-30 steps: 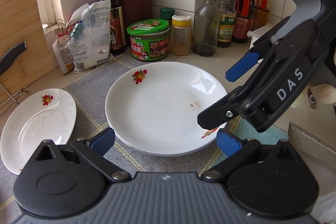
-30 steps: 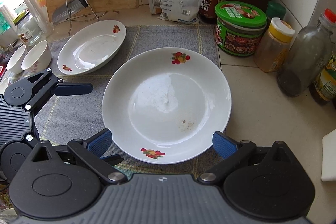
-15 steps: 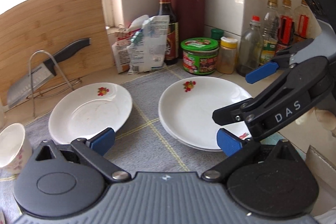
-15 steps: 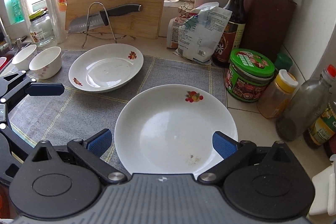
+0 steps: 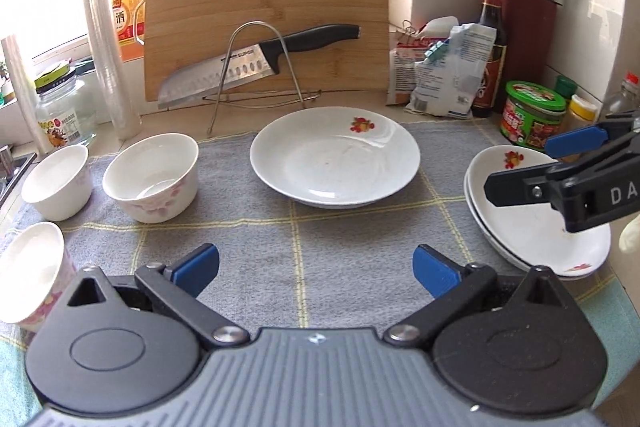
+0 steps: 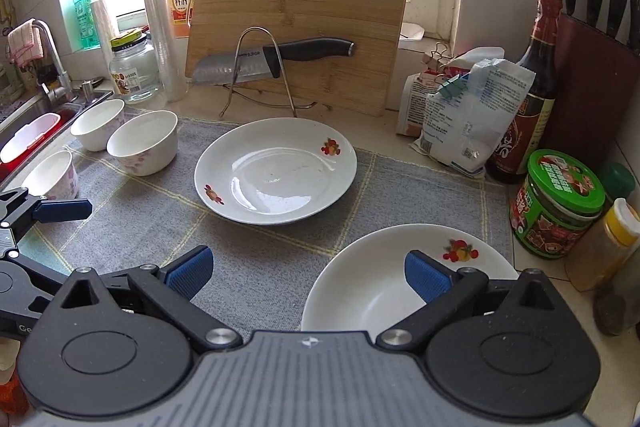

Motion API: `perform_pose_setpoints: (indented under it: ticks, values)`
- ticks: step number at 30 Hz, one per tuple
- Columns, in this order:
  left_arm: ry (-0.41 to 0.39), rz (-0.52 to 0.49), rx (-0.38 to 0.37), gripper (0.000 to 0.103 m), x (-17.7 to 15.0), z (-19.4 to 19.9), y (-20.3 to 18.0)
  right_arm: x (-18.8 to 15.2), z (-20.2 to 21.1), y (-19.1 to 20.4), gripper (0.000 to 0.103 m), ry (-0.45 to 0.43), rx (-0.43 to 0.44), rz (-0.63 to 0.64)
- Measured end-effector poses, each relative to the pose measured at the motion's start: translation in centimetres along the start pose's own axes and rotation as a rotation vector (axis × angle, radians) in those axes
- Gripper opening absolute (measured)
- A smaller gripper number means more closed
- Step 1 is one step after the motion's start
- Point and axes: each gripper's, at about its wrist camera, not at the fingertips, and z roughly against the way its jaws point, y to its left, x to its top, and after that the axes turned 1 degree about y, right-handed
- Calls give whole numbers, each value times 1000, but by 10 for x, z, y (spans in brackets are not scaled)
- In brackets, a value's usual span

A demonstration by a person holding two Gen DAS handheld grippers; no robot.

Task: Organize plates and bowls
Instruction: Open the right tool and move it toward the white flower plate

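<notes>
left gripper [image 5: 316, 263]: jaws apart, empty, over mat [image 5: 340, 247]
right gripper [image 6: 308, 269]: jaws apart, empty
stacked plates [image 5: 532, 223]: right
single plate [image 5: 335, 155]: centre
bowls [image 5: 152, 177]: left

Left wrist view: low over grey checked cloth [image 5: 320, 247], facing bamboo cutting board [image 5: 266, 11] at back wall, mid distance. Right wrist view: similar height, further right, same facing, board [image 6: 300, 15] upper centre. Shared: single white floral plate [image 5: 335, 157] [image 6: 276, 171], three white bowls at frame left, stacked plates at frame right.
</notes>
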Motion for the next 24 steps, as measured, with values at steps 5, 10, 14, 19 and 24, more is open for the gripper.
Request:
perform_pose_setpoints:
  ticks: [5,10,14,19,24]
  values:
    - [6,2,0,102,1,-27,8,2,-12,2,103,22,-31,-43]
    - [7,8,-18,102,4,-54,11,4,-19,-3,103,48,-43,-90]
    - [22,3,-33,102,6,-73,13,10,-29,-7,103,56,-23,-134]
    - [39,-22,-46,102,10,-91,15,29,-46,-5,103,70,25,-84]
    - [49,-23,-67,102,12,-103,21,44,-68,-9,103,99,67,-66]
